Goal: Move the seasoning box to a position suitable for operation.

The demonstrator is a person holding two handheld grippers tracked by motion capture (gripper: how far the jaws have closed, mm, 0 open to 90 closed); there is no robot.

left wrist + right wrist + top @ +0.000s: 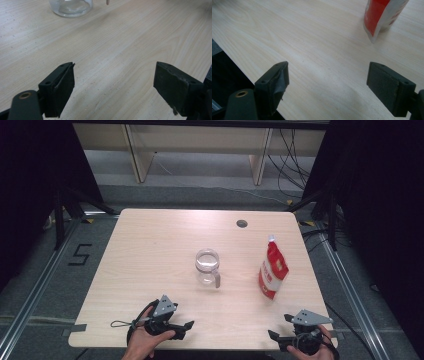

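Ahead of your spread jaws: pouch for the right, jar for the left.
Your right gripper (284, 340) has the upright red pouch (273, 270) just beyond and nearer; your left gripper (182, 326), equally empty, faces the glass jar (207, 266) mid-counter (150, 250).

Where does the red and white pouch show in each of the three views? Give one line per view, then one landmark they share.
High view: red and white pouch stands right of centre, right of the glass jug.
Left gripper view: not in it.
Right gripper view: pouch at top right.
Shared landmark: the pale wooden table.
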